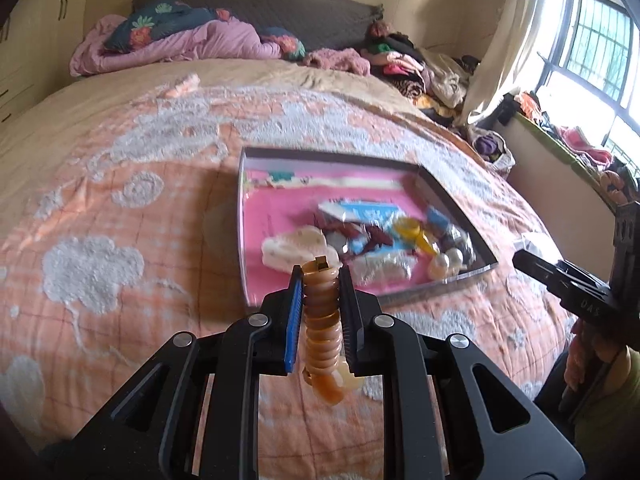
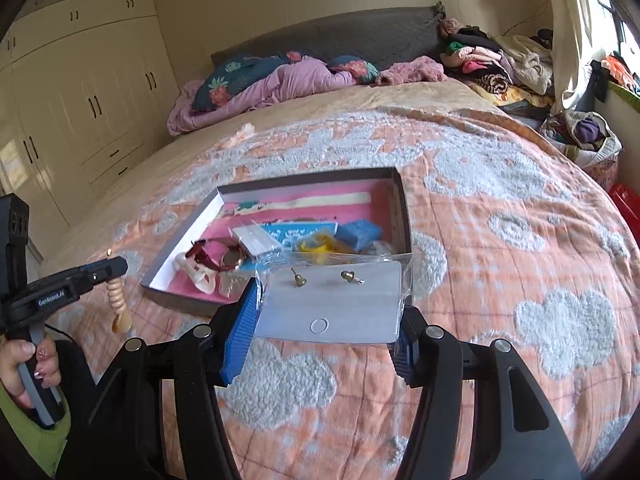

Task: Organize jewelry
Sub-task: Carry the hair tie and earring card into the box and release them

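My left gripper [image 1: 319, 280] is shut on a tan beaded bracelet [image 1: 322, 320] that hangs between the pads, above the bedspread in front of the box. The same bracelet [image 2: 116, 300] dangles from that gripper [image 2: 116, 266] at the left of the right wrist view. My right gripper [image 2: 328, 300] is shut on a clear plastic packet with a white card [image 2: 332, 304] that carries two small bell-shaped earrings [image 2: 299, 279]. The shallow box [image 1: 436, 184] with a pink inside lies on the bed and holds several pieces of jewelry and packets. The box [image 2: 402, 204] sits just beyond the card.
The bed has an orange and white fleece blanket [image 1: 120, 208]. Pillows and a purple quilt [image 1: 192, 40] lie at the headboard, with a clothes pile [image 2: 500, 68] at the far right. Wardrobes [image 2: 80, 92] stand on the left. A hand [image 2: 28, 364] grips the left handle.
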{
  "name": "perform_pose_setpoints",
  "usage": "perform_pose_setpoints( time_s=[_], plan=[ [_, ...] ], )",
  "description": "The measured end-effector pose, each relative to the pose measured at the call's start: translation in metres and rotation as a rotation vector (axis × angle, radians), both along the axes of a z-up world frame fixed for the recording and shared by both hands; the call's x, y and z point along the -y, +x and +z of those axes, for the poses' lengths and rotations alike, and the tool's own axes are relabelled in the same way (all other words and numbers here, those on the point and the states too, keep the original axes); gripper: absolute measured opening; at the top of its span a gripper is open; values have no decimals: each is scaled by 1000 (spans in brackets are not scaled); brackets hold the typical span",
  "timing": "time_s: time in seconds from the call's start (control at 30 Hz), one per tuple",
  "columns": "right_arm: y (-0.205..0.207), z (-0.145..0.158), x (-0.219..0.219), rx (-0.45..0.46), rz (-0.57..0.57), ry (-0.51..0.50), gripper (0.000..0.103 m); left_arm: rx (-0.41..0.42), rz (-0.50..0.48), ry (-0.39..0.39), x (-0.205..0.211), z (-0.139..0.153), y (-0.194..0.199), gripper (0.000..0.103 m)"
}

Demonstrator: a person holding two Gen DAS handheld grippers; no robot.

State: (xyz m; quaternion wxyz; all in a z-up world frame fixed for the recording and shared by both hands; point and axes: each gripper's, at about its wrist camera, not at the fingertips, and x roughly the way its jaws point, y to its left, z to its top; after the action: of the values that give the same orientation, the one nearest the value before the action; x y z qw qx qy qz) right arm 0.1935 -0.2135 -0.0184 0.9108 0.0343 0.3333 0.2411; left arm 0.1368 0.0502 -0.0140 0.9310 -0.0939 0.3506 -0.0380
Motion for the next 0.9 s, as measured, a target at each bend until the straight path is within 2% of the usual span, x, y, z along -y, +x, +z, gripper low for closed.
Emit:
perform_pose_setpoints(
  time_s=[0.4,0.67,0.9],
  plan=[
    [25,22,-18,62,9,-14,56,43,-5,2,-1,23,50,10],
    [42,22,-32,57,19,-24,56,2,-22,-3,7,9,74,10],
    [57,5,-43,5,25,-31,56,-18,-29,5,11,-3,82,10]
  ],
)
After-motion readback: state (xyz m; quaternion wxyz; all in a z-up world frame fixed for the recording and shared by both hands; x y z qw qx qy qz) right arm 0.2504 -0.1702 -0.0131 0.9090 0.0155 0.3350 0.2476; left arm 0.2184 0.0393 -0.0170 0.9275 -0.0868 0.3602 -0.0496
